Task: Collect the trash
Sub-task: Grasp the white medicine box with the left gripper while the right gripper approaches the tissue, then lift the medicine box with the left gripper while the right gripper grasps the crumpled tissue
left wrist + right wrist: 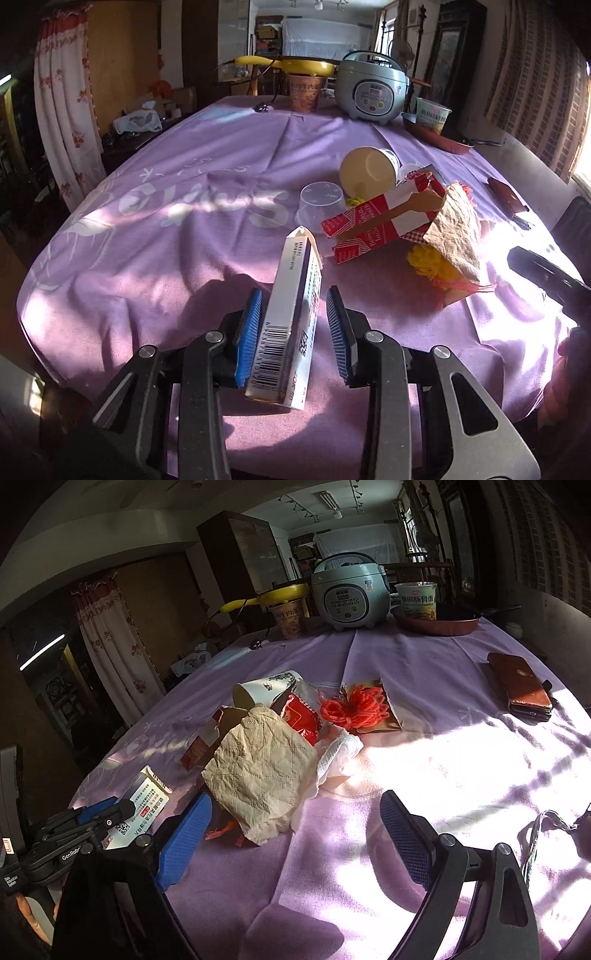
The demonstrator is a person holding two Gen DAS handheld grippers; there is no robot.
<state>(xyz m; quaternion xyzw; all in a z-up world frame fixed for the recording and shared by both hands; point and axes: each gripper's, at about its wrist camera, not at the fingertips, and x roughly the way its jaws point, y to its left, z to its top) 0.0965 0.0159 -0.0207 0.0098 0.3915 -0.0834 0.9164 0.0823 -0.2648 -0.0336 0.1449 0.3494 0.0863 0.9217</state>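
Note:
A long white medicine box [286,325] with a barcode stands on edge between the blue pads of my left gripper [293,328]. The left pad touches it, and a gap shows at the right pad. Beyond it lie a clear plastic cup [319,201], a tipped paper cup [369,171], a red-and-white carton [380,221] and a crumpled beige napkin [454,229] over yellow yarn [428,262]. My right gripper [295,834] is open wide just short of the napkin [258,760], with nothing between its fingers. Orange yarn [354,705] and a white tissue [340,753] lie behind. The left gripper [122,808] and the box [147,801] show at lower left.
A purple cloth [369,867] covers the table. At the far end stand a rice cooker [351,594], two noodle cups [415,600] [290,622], a red pan [436,626] and a yellow pan [280,592]. A brown wallet on a phone [521,686] lies at the right.

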